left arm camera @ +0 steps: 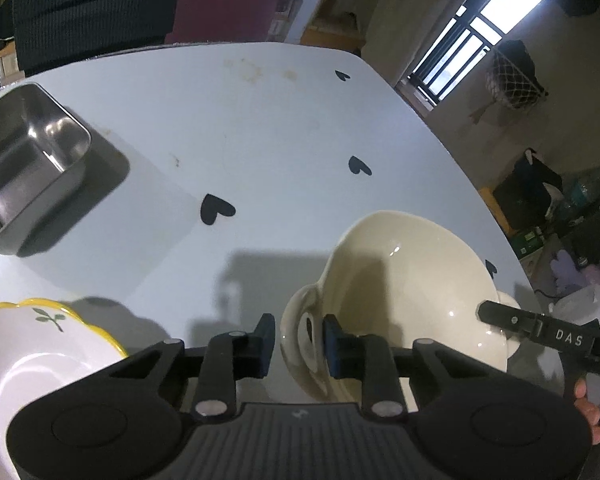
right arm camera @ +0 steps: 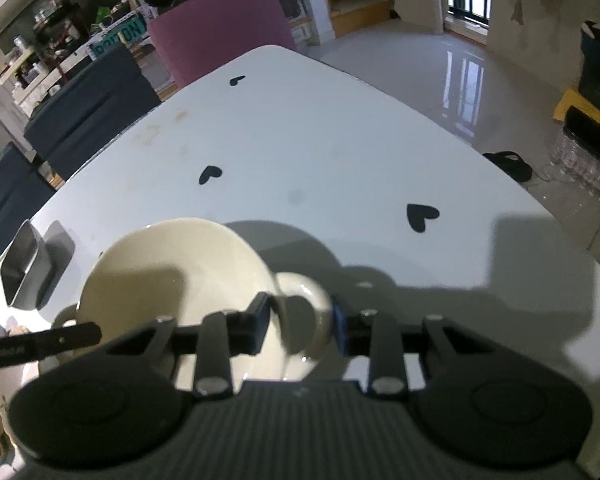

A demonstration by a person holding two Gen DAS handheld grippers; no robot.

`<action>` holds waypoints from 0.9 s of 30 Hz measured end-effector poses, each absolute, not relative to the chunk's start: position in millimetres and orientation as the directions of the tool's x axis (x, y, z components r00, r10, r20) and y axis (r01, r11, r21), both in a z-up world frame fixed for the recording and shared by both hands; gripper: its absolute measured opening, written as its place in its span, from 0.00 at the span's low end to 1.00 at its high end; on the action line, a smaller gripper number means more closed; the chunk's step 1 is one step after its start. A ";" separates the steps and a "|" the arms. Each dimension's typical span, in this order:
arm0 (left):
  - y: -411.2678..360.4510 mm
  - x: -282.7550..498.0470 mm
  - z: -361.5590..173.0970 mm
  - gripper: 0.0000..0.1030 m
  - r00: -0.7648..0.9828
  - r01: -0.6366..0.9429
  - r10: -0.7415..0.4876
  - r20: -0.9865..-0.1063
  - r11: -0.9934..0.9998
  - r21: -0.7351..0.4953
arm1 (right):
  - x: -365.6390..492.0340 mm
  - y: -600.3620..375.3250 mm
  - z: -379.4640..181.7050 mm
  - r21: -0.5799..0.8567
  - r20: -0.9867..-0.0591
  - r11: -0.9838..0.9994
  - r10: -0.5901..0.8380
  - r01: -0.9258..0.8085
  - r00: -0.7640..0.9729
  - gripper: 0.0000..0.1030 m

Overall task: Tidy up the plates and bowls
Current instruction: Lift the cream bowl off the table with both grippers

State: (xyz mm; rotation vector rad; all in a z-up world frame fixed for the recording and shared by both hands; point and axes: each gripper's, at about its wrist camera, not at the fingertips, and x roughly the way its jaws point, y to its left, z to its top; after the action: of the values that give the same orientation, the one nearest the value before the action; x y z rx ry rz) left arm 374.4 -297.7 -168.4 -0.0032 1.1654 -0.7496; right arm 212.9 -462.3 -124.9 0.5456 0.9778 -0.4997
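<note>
A cream bowl [left arm camera: 400, 280] with a loop handle at each side rests on the white table [left arm camera: 228, 128]. My left gripper [left arm camera: 299, 342] is shut on its near handle [left arm camera: 300, 334], one pad on each side of the loop. In the right wrist view the same cream bowl [right arm camera: 172, 272] lies under my right gripper [right arm camera: 301, 324]. That gripper stands open around the other handle [right arm camera: 304, 300], its left finger over the bowl's inside. A white bowl [left arm camera: 40, 344] with a yellow scalloped rim and a green leaf print sits at the lower left.
A rectangular steel container [left arm camera: 28, 160] stands at the table's left, also seen as the steel container [right arm camera: 24, 268]. Black heart stickers [right arm camera: 420, 216] dot the tabletop. Dark blue chairs [right arm camera: 92, 112] and a maroon chair [right arm camera: 220, 20] line the far edge. A person's hand [left arm camera: 588, 408] holds the right tool.
</note>
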 end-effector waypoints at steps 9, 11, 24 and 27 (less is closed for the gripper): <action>-298.7 381.0 -175.1 0.25 0.156 0.506 -0.543 -0.825 0.761 -0.405 | 209.0 -469.2 -126.5 0.240 -0.871 0.781 -0.089 0.577 0.483 0.34; -299.1 381.9 -174.9 0.25 0.154 0.506 -0.541 -0.827 0.762 -0.405 | 207.0 -471.7 -127.3 0.252 -0.872 0.783 -0.071 0.568 0.484 0.36; -304.0 379.9 -171.6 0.22 0.161 0.527 -0.527 -0.835 0.761 -0.378 | 209.4 -477.2 -141.1 0.271 -0.892 0.777 -0.018 0.568 0.451 0.42; -304.4 377.1 -171.3 0.23 0.175 0.551 -0.529 -0.831 0.752 -0.362 | 209.6 -476.1 -139.9 0.300 -0.885 0.775 0.008 0.557 0.466 0.31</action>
State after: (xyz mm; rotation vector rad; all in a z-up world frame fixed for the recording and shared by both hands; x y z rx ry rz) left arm 377.1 -304.4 -171.3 0.0228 1.1665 -0.7652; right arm 209.6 -476.1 -139.9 0.6189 1.0446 -0.3648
